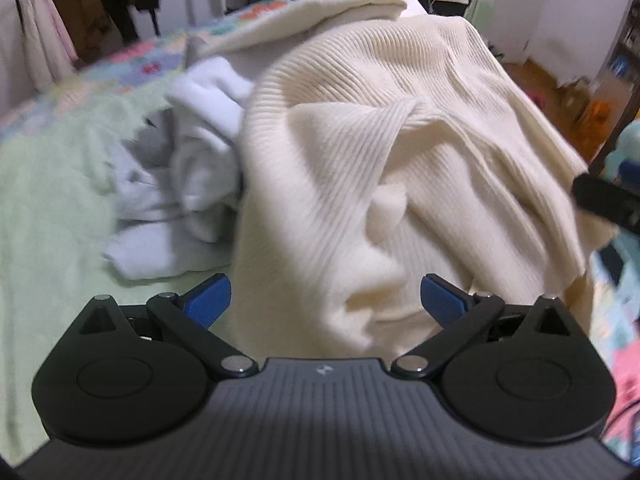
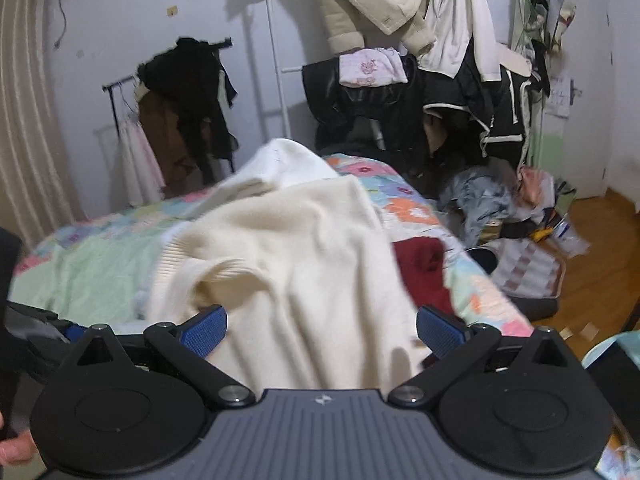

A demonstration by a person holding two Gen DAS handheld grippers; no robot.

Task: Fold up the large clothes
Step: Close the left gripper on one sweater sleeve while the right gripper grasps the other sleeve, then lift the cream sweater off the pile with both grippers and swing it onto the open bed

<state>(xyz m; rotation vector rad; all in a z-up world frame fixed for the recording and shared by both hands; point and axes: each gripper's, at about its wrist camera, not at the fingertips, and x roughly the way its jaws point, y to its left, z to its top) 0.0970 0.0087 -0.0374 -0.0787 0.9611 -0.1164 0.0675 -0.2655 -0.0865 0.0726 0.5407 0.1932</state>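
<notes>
Cream ribbed knit sweater [image 1: 384, 152] lies rumpled across the pale green floral quilted bed [image 1: 52, 184], reaching its near edge beside crumpled white clothing [image 1: 192, 168]. My left gripper [image 1: 325, 300] and right gripper [image 2: 322, 330] gape wide, holding nothing.

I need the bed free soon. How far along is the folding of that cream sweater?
Barely begun. Done: nothing looks folded; the cream sweater lies rumpled in a heap on the bed. In hand: nothing, since the left gripper and right gripper are both open with the sweater between their fingers. Left: spreading it flat, folding it, then the crumpled white garment beside it and the dark red one.
</notes>
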